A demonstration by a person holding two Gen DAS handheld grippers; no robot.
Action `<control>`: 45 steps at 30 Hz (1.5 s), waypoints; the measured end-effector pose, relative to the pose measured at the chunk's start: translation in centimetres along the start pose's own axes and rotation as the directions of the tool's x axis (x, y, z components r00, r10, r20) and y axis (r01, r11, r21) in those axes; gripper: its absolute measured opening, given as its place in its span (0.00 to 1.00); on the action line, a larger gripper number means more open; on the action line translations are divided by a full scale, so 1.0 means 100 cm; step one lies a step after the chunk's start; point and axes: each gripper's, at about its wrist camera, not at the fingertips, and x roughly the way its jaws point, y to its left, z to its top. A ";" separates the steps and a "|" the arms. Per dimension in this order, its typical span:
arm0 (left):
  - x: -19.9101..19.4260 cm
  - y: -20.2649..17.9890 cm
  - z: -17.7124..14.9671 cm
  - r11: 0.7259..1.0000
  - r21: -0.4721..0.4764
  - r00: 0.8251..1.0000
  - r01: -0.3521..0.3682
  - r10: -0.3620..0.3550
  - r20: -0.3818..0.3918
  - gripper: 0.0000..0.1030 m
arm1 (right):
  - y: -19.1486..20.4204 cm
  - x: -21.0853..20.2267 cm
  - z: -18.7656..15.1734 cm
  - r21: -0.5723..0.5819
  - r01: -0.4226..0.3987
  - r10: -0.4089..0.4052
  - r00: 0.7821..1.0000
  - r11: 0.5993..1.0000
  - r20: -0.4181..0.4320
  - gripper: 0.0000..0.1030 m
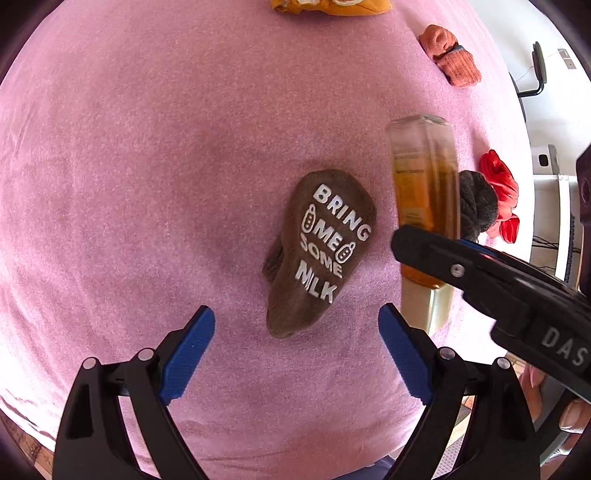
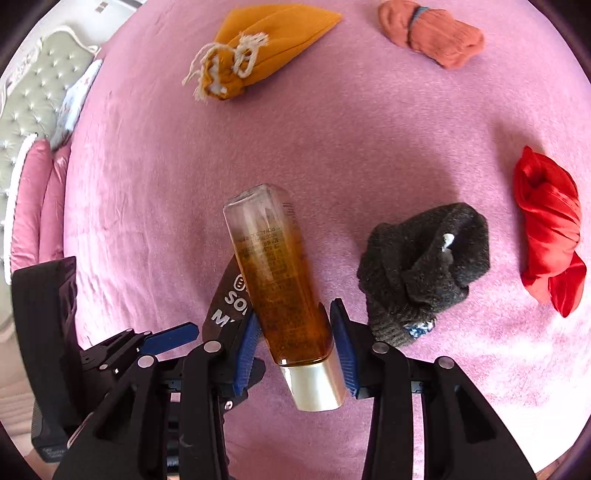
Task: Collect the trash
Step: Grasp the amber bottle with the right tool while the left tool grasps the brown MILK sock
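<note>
Writing: brown sock [image 1: 319, 251] reads "BRING ME SOME MILK"; bottle print too small to read.
Bottle [image 2: 284, 284]: amber, on its side on the pink blanket [image 2: 332, 147], pale cap towards the camera, clear base away.
Right gripper [image 2: 295, 350]: blue pads straddle the bottle near its cap; contact unclear.
Left gripper [image 1: 297, 345]: jaws wide apart, empty, above the sock.
Room: open blanket to the left.

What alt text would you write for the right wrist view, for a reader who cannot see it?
The right tongs hold an amber bottle with a pearly cap above a pink bedspread. A dark grey sock, a red cloth, an orange sock and a mustard pouch lie around it.
</note>
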 end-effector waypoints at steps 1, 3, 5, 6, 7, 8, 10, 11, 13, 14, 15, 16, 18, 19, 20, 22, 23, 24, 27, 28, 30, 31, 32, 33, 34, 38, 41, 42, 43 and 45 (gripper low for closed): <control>0.001 -0.003 0.003 1.000 0.009 1.000 -0.005 0.005 -0.002 0.87 | -0.007 -0.006 -0.001 0.025 -0.021 0.021 1.000 0.999 0.006 0.37; 0.005 -0.009 0.011 1.000 0.026 1.000 -0.017 0.017 -0.001 0.87 | -0.022 -0.016 -0.005 0.080 -0.061 0.059 0.998 0.995 0.024 0.37; 0.010 -0.018 0.022 0.998 0.045 0.999 -0.035 0.035 -0.004 0.87 | -0.033 -0.021 -0.009 0.129 -0.095 0.091 0.995 0.987 0.039 0.37; 0.012 -0.022 0.026 0.997 0.057 0.999 -0.044 0.044 -0.006 0.87 | -0.042 -0.025 -0.014 0.150 -0.108 0.102 0.994 0.983 0.048 0.37; 0.015 -0.026 0.030 0.995 0.072 0.998 -0.063 0.063 -0.004 0.87 | -0.048 -0.027 -0.015 0.166 -0.115 0.108 0.993 0.979 0.055 0.37; 0.019 -0.030 0.033 0.992 0.087 0.996 -0.090 0.092 -0.015 0.86 | -0.053 -0.029 -0.019 0.178 -0.116 0.107 0.992 0.977 0.060 0.37; 0.028 -0.036 0.040 0.984 0.107 0.988 -0.140 0.145 -0.046 0.82 | -0.069 -0.037 -0.023 0.200 -0.117 0.105 0.992 0.973 0.069 0.37; 0.031 -0.038 0.044 0.982 0.106 0.985 -0.157 0.163 -0.050 0.80 | -0.072 -0.038 -0.026 0.209 -0.123 0.110 0.991 0.970 0.072 0.37; 0.033 -0.041 0.047 0.973 0.103 0.976 -0.205 0.210 -0.047 0.71 | -0.083 -0.042 -0.028 0.223 -0.130 0.115 0.990 0.966 0.081 0.37; 0.033 -0.043 0.048 0.972 0.096 0.974 -0.217 0.221 -0.044 0.65 | -0.086 -0.045 -0.030 0.227 -0.135 0.118 0.989 0.965 0.085 0.37; 0.031 -0.043 0.048 0.974 0.086 0.977 -0.207 0.211 -0.040 0.60 | -0.089 -0.047 -0.033 0.232 -0.139 0.121 0.989 0.963 0.089 0.37; 0.029 -0.043 0.049 0.978 0.072 0.980 -0.195 0.198 -0.035 0.49 | -0.087 -0.046 -0.033 0.237 -0.146 0.127 0.988 0.960 0.093 0.37; 0.022 -0.036 0.050 0.986 0.045 0.987 -0.159 0.160 -0.032 0.28 | -0.093 -0.050 -0.040 0.243 -0.157 0.137 0.986 0.957 0.097 0.37; 0.020 -0.035 0.048 0.993 0.027 0.993 -0.115 0.116 -0.039 0.14 | -0.094 -0.051 -0.042 0.244 -0.160 0.140 0.985 0.957 0.098 0.37; 0.018 -0.031 0.047 0.996 0.002 0.995 -0.086 0.086 -0.046 0.14 | -0.095 -0.053 -0.045 0.241 -0.161 0.141 0.985 0.957 0.101 0.37; 0.013 -0.027 0.044 0.997 -0.016 0.996 -0.078 0.078 -0.038 0.14 | -0.094 -0.055 -0.047 0.238 -0.165 0.144 0.984 0.957 0.104 0.37; 0.011 -0.025 0.041 0.998 -0.020 0.997 -0.065 0.064 -0.032 0.14 | -0.093 -0.057 -0.050 0.237 -0.169 0.147 0.983 0.957 0.107 0.37; 0.009 -0.021 0.036 0.999 -0.029 0.999 -0.044 0.043 -0.027 0.14 | -0.092 -0.058 -0.052 0.234 -0.170 0.147 0.983 0.957 0.110 0.37; 0.000 -0.021 0.024 0.999 -0.032 1.000 -0.008 0.008 -0.015 0.14 | -0.085 -0.061 -0.065 0.236 -0.167 0.142 0.983 0.957 0.120 0.37; -0.003 -0.022 0.020 1.000 -0.025 1.000 -0.002 0.002 -0.011 0.14 | -0.084 -0.063 -0.069 0.239 -0.166 0.140 0.982 0.957 0.123 0.37; -0.010 -0.026 0.014 1.000 -0.017 1.000 0.019 -0.019 -0.009 0.14 | -0.078 -0.065 -0.080 0.249 -0.171 0.142 0.981 0.953 0.130 0.37; -0.013 -0.028 0.010 1.000 -0.010 1.000 0.025 -0.025 -0.007 0.14 | -0.077 -0.067 -0.088 0.256 -0.175 0.144 0.980 0.951 0.135 0.37; -0.016 -0.028 0.004 1.000 0.003 1.000 0.029 -0.029 -0.005 0.14 | -0.076 -0.068 -0.093 0.261 -0.176 0.144 0.980 0.949 0.139 0.37; -0.019 -0.027 0.001 0.999 0.016 0.999 0.034 -0.034 -0.002 0.14 | -0.073 -0.070 -0.099 0.267 -0.172 0.137 0.980 0.948 0.145 0.37; -0.020 -0.028 -0.014 0.999 0.029 0.999 0.038 -0.038 0.000 0.14 | -0.071 -0.072 -0.107 0.273 -0.168 0.130 0.980 0.947 0.152 0.37; -0.026 -0.039 -0.032 0.995 0.084 0.999 0.053 -0.053 -0.002 0.14 | -0.072 -0.084 -0.140 0.310 -0.173 0.115 0.974 0.935 0.197 0.37; -0.027 -0.053 -0.063 0.989 0.133 0.998 0.066 -0.066 -0.006 0.14 | -0.069 -0.089 -0.162 0.345 -0.174 0.097 0.968 0.922 0.229 0.37; -0.027 -0.059 -0.069 0.986 0.148 0.997 0.072 -0.072 -0.009 0.14 | -0.068 -0.090 -0.170 0.353 -0.171 0.088 0.967 0.920 0.239 0.37; -0.028 -0.062 -0.074 0.983 0.165 0.997 0.080 -0.079 -0.011 0.14 | -0.067 -0.091 -0.178 0.362 -0.168 0.079 0.965 0.917 0.249 0.37; -0.028 -0.069 -0.097 0.975 0.203 0.995 0.095 -0.093 -0.022 0.14 | -0.068 -0.092 -0.193 0.383 -0.168 0.064 0.961 0.909 0.269 0.37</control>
